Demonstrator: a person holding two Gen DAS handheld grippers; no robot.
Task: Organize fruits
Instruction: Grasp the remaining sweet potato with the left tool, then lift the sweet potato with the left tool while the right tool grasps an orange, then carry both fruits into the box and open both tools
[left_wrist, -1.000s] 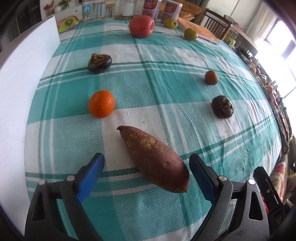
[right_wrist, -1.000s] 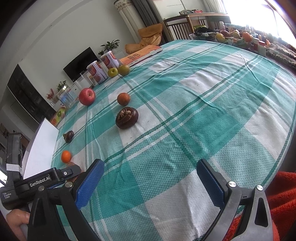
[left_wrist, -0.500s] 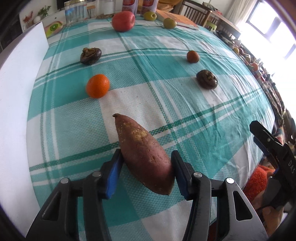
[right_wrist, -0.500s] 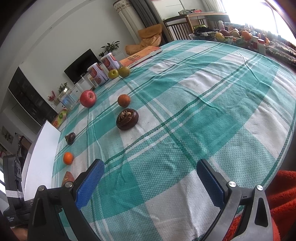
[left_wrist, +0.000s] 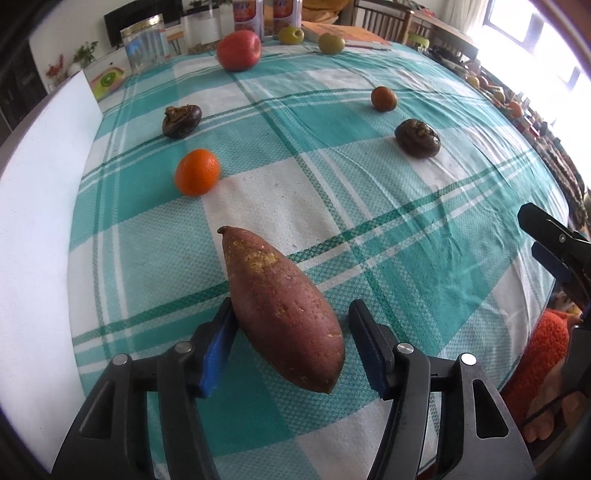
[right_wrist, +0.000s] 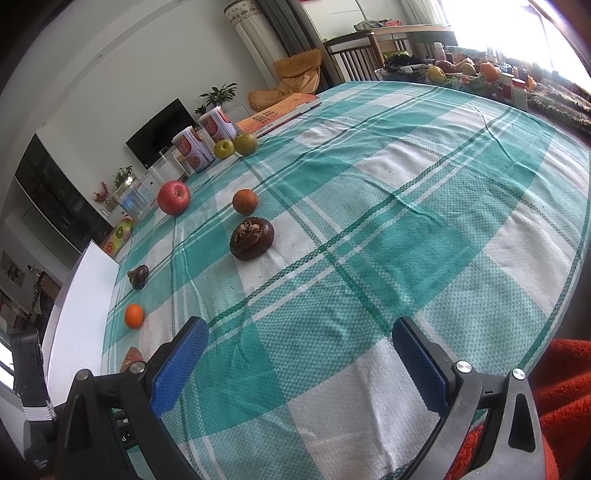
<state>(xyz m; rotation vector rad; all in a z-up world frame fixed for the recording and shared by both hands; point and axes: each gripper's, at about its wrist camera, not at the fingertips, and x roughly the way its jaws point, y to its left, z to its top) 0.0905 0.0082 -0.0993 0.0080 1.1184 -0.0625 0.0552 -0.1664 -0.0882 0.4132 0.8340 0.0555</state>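
Checked tablecloth (left_wrist: 406, 206), teal and white, bearing scattered fruit. Sweet potato (left_wrist: 280, 310), lengthwise between the fingers of the left gripper (left_wrist: 291, 347), which is closed onto its near half. Right gripper (right_wrist: 299, 365): fingers spread wide, holding nothing, above bare cloth; orange (left_wrist: 197, 176) beyond the potato's tip.

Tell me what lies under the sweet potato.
The teal checked tablecloth shows around and beneath the sweet potato, between the left tongs. The patch directly under it is covered.
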